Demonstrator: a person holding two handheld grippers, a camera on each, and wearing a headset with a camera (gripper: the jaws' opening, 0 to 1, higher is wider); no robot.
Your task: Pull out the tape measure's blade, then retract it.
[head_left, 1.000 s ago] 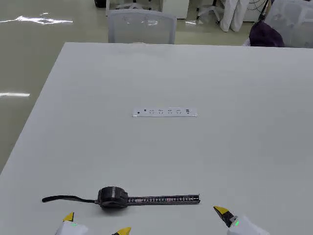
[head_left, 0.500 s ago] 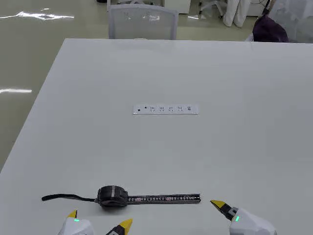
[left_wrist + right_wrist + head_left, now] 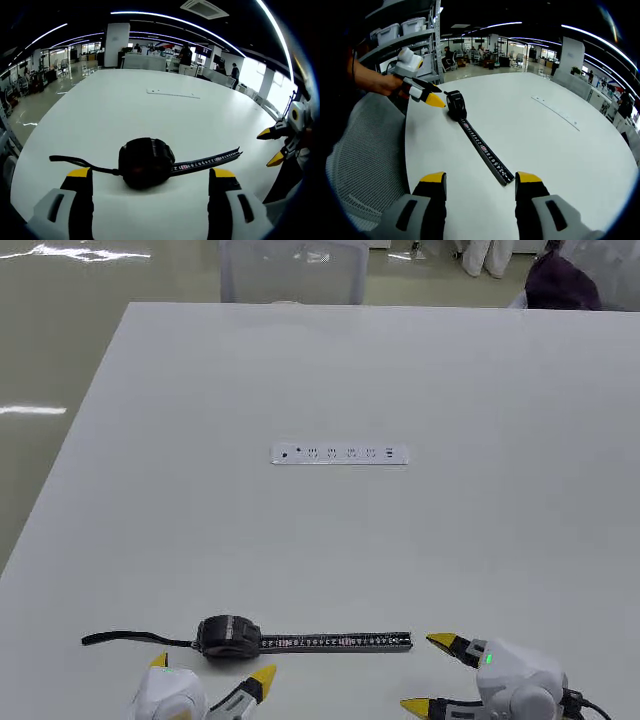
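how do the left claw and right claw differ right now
The left claw sits just short of the tape measure's black case, while the right claw sits by the tip of the pulled-out blade. In the head view the left claw points away from the person, and the right claw points sideways toward the blade's end. Both are open and yellow-tipped, and neither grips the tape.

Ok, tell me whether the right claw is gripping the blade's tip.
No: the right claw stands open, short of the tip of the blade, with bare table between them.
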